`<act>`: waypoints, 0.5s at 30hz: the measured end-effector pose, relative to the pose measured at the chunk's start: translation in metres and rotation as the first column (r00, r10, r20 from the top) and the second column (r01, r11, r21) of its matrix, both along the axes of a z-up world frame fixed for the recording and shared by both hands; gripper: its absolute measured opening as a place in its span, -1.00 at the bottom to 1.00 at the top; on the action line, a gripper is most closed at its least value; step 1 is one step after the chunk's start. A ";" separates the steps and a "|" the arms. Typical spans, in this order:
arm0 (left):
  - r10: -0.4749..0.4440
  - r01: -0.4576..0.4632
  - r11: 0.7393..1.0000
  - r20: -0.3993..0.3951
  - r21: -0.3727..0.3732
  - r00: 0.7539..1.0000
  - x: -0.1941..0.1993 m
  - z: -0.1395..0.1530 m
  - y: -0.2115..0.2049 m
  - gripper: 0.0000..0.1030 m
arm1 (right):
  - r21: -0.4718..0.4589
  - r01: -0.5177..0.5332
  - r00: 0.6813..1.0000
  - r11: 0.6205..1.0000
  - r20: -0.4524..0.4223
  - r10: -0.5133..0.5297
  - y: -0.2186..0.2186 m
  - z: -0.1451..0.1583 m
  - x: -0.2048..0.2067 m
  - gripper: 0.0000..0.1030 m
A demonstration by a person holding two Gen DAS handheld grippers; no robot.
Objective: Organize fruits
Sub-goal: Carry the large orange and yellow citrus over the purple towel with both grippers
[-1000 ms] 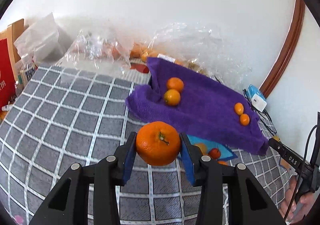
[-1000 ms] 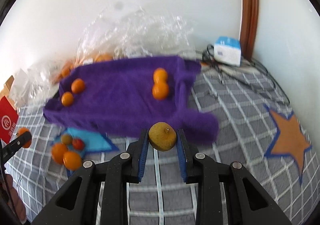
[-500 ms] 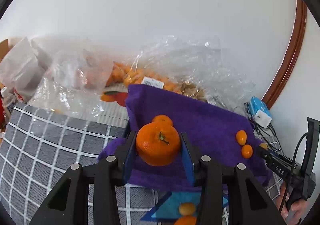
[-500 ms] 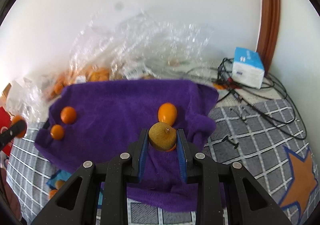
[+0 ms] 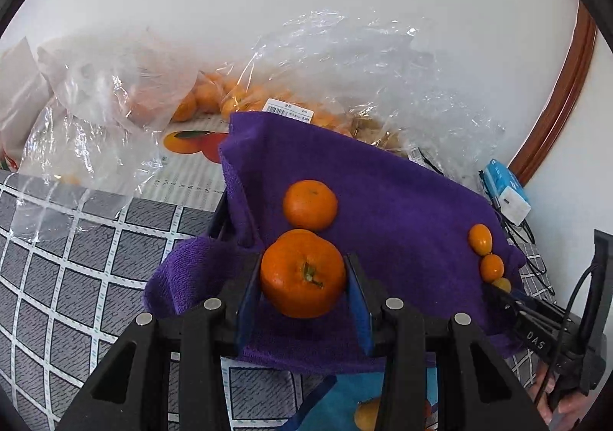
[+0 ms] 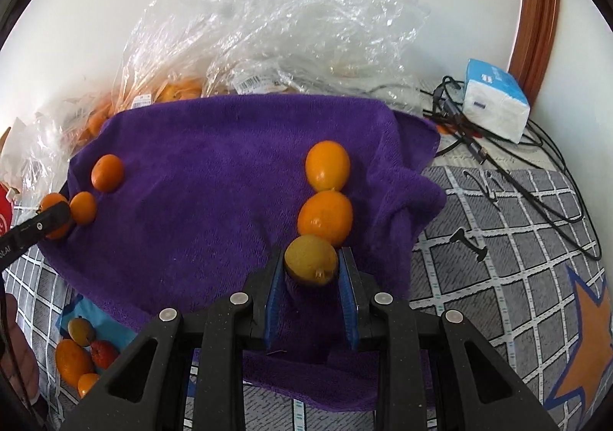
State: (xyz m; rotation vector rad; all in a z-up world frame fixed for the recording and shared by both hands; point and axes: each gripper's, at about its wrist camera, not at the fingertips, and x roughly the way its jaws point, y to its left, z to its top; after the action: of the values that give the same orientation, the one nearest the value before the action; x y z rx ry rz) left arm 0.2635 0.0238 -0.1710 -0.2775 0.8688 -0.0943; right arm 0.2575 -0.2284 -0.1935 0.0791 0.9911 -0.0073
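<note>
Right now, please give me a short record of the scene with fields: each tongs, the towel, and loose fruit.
left tongs: shut on a tangerine
right tongs: shut on a yellowish kumquat
purple towel: two tangerines at the left, two kumquats at the right
loose fruit: on blue patch, beside the towel
plastic bags: behind the towel

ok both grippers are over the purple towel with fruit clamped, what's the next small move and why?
Probably lower both a touch, then open. The left gripper holds a mandarin just short of the two on the purple towel; the right gripper holds a yellowish kumquat in line with the kumquat pair. Each would extend its row.
</note>
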 end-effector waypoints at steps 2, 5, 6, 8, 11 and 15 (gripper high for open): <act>0.000 0.000 1.000 -0.006 -0.011 1.000 0.002 -0.004 0.000 -0.23 | -0.011 -0.003 1.000 1.000 -0.013 0.003 0.002 -0.005 0.002 -0.47; 0.003 -0.003 1.000 0.009 -0.004 1.000 0.003 -0.005 -0.001 -0.23 | -0.045 -0.010 1.000 0.999 -0.010 0.010 0.007 -0.007 0.001 -0.47; 0.004 -0.004 1.000 0.011 -0.010 1.000 0.003 -0.006 -0.001 -0.23 | -0.049 -0.012 1.000 0.999 -0.009 0.012 0.007 -0.007 0.000 -0.47; 0.010 -0.009 1.000 0.025 -0.010 1.000 0.003 -0.008 -0.002 -0.23 | -0.044 -0.011 1.000 0.999 -0.008 0.011 0.006 -0.008 0.000 -0.47; -0.001 0.000 1.000 0.033 0.026 0.999 0.004 -0.009 -0.007 -0.23 | -0.038 -0.013 1.000 0.999 -0.004 0.013 0.005 -0.008 0.000 -0.47; -0.025 0.023 0.998 0.025 0.056 0.999 0.004 -0.008 -0.011 -0.23 | -0.063 -0.019 1.000 0.998 -0.003 0.019 0.008 -0.008 -0.001 -0.47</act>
State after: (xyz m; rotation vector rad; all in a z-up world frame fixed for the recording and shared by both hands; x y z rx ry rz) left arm 0.2670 0.0126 -0.1793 -0.2138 0.8483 -0.0957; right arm 0.2569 -0.2202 -0.2017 0.0113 0.9932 -0.0212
